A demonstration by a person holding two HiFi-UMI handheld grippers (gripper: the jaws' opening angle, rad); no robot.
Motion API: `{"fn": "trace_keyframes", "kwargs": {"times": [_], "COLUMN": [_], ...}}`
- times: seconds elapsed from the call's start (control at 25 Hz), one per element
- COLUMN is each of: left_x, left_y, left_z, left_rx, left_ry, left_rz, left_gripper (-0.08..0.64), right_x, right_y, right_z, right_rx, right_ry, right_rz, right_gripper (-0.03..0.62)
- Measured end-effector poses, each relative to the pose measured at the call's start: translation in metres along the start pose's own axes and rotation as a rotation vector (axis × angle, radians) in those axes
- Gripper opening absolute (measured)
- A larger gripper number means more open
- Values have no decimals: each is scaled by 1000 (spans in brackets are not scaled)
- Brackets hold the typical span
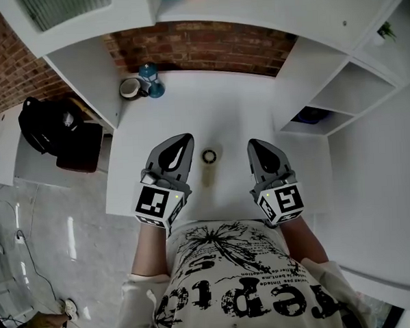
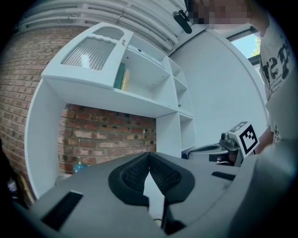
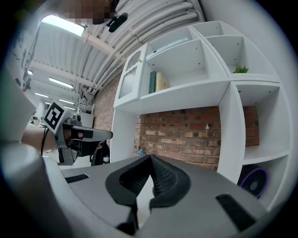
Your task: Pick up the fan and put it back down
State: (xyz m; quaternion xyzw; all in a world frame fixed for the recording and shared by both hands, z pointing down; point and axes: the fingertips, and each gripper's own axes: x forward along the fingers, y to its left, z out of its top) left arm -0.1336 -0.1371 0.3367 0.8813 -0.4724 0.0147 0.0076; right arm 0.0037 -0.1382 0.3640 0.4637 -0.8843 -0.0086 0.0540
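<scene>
The fan (image 1: 310, 115) is a small dark blue round one standing in the lowest cubby of the white shelf unit at the right; in the right gripper view the fan (image 3: 254, 182) shows at the lower right. My left gripper (image 1: 187, 138) and right gripper (image 1: 252, 144) hover side by side over the near part of the white desk (image 1: 236, 110), both pointing level toward the brick wall. Both are shut with nothing between the pads: left gripper (image 2: 149, 156), right gripper (image 3: 150, 158). The fan sits to the right of and beyond my right gripper, well apart from it.
A small ring-topped object (image 1: 209, 156) stands on the desk between the two grippers. A blue bottle (image 1: 150, 80) and a mug (image 1: 130, 88) sit at the back left corner. A black bag (image 1: 52, 127) lies left of the desk. Shelves with books (image 3: 157, 82) hang above.
</scene>
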Motion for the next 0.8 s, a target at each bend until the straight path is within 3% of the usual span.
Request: {"fn": "trace_keyframes", "kwargs": {"times": [0.8], "left_x": [4], "left_y": [5], "left_z": [-18], "left_rx": [-23], "left_ry": [46], "left_rz": [-18], "left_gripper": [14], "right_x": [3], "right_y": [1], "right_z": [-10], "right_rx": [-1], "right_ry": [21], "right_rz": [-46], "right_gripper": [12]}}
